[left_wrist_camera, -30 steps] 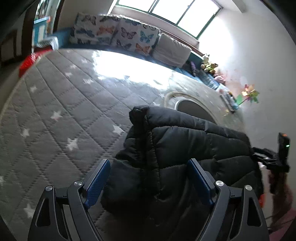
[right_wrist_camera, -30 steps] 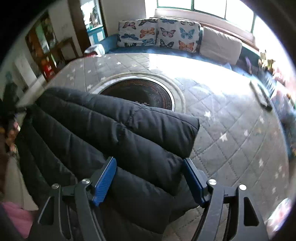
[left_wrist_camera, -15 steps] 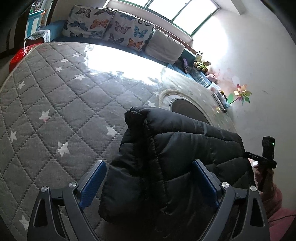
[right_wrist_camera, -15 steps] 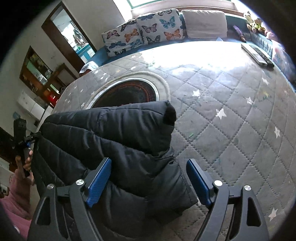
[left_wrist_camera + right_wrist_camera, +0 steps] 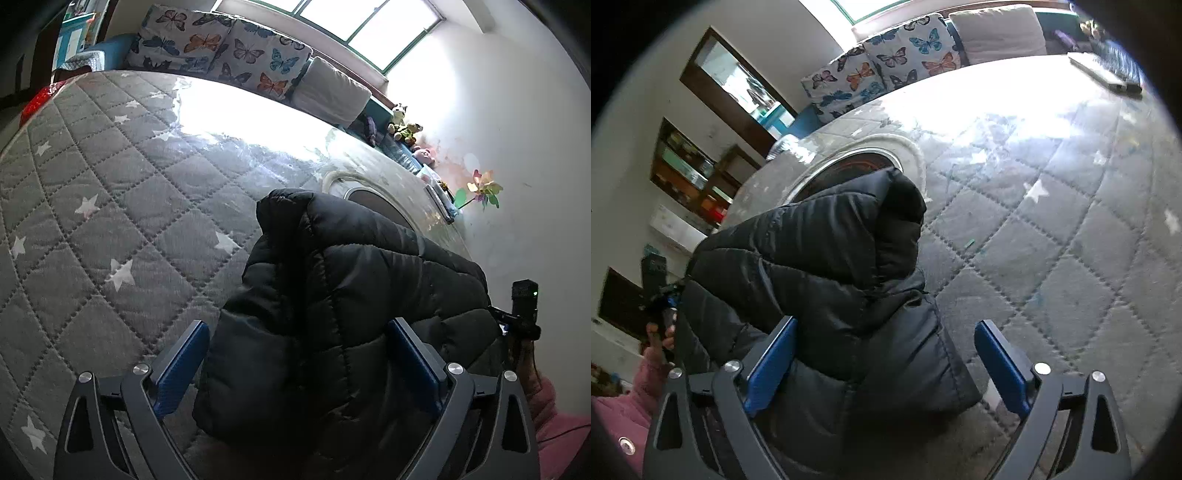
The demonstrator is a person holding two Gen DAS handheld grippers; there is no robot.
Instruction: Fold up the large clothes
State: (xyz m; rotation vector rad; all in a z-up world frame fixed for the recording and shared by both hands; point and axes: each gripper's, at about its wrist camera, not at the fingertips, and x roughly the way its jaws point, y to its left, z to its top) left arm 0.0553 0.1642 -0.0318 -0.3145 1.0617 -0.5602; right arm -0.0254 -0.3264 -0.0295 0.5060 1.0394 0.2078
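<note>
Left wrist view. Black jacket (image 5: 351,295) folded into a thick bundle on quilted bed (image 5: 110,206), lying partly over the round dark inset of the quilt. Left gripper (image 5: 299,365) angled down at the jacket's near end, jaws opening, now spread about as wide as they go. Near end of jacket bulges up between the blue pads (image 5: 181,365); right pad seems to brush the fabric, no squeeze visible. Judged a release: fold laid down, bundle resting under its own weight. Right gripper (image 5: 522,306) visible beyond the jacket's far edge, held by a hand with pink sleeve (image 5: 554,417). Butterfly pillows (image 5: 221,48) along the wall behind the jacket.

Right wrist view. Same jacket (image 5: 831,288) seen from its other end, upper layer doubled back over lower. Right gripper (image 5: 886,365) tilted down and rolled, jaws opening wide. Left pad (image 5: 772,369) at the fabric, right pad clear over bare quilt beside the jacket; nothing clamped. Left gripper (image 5: 659,291) seen past the jacket, in the other hand. Puffy fill likely to spring back, so fold may need pressing flat.
</note>
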